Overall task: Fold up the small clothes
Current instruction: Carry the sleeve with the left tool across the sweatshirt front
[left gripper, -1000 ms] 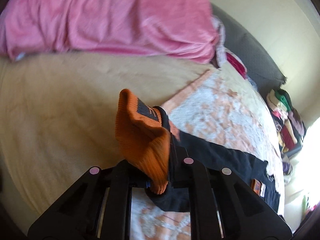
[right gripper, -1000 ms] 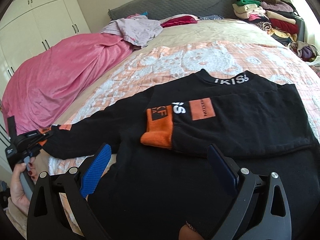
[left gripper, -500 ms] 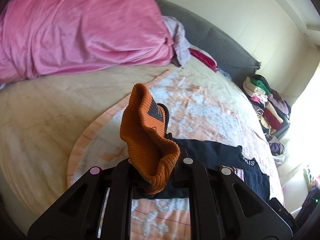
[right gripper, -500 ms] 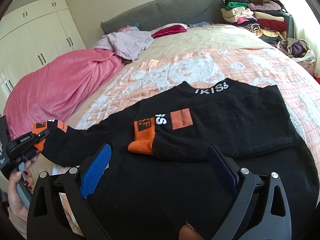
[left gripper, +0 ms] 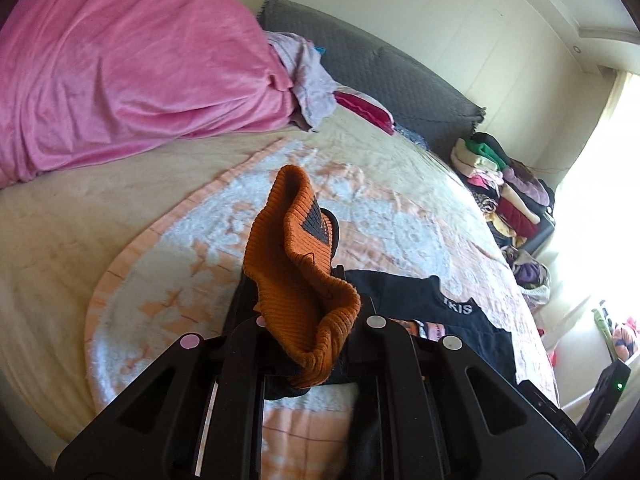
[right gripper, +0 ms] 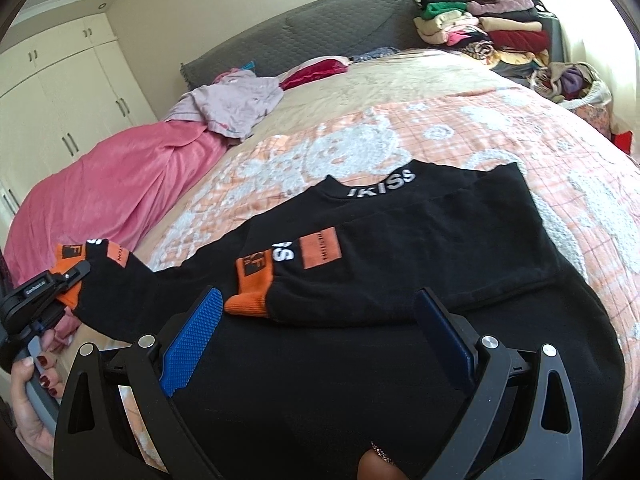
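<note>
A black sweatshirt (right gripper: 400, 280) with orange cuffs and white "IKISS" lettering lies face down on the bed. One sleeve is folded across its back, its orange cuff (right gripper: 252, 284) near the middle. My left gripper (left gripper: 312, 324) is shut on the other sleeve's orange cuff (left gripper: 296, 272) and holds it lifted off the bed; it also shows at the left of the right wrist view (right gripper: 60, 284). My right gripper (right gripper: 316, 340) is open and empty, hovering over the sweatshirt's lower body.
A pink blanket (right gripper: 112, 200) is heaped along the bed's left side, with a lilac garment (right gripper: 232, 104) at its far end. A grey headboard (right gripper: 320, 28) stands at the back. Stacked folded clothes (right gripper: 480, 24) sit at the far right. An orange-and-white cover (right gripper: 440, 128) spreads under the sweatshirt.
My left gripper has carried the orange cuff up and toward the sweatshirt's body, swinging its view right. The right gripper has stayed open over the sweatshirt and moved slightly.
</note>
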{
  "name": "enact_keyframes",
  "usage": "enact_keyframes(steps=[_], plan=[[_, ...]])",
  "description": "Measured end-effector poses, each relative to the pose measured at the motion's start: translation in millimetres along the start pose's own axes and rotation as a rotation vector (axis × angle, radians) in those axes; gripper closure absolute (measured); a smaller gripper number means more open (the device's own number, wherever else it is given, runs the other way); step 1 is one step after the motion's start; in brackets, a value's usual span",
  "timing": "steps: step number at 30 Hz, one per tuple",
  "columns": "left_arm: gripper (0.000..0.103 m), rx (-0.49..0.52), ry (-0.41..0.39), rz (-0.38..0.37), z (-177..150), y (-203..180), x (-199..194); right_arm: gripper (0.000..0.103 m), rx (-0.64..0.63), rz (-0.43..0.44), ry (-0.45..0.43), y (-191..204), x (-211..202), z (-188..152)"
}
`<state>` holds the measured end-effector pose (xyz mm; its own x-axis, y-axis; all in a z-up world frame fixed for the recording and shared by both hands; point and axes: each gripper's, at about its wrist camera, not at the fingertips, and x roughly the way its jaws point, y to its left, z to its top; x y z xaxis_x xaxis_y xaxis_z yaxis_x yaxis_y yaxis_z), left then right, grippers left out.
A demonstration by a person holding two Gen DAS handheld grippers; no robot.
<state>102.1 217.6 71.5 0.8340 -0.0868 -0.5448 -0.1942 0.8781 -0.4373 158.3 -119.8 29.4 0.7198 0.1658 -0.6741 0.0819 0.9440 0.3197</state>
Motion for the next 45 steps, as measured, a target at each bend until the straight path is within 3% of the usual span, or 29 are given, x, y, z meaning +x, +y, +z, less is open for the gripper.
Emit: enact_keyframes(steps=[20,45], plan=[[0.098,0.102,0.013,-0.117,-8.2,-68.8,1.3,0.007,0.031,-0.036,-0.06,-28.5,-35.5,2.9],[0.097,0.319,0.186,-0.264,-64.1,-169.5,44.2,0.007,0.179,-0.14,-0.144,-100.1,-77.1,3.8]])
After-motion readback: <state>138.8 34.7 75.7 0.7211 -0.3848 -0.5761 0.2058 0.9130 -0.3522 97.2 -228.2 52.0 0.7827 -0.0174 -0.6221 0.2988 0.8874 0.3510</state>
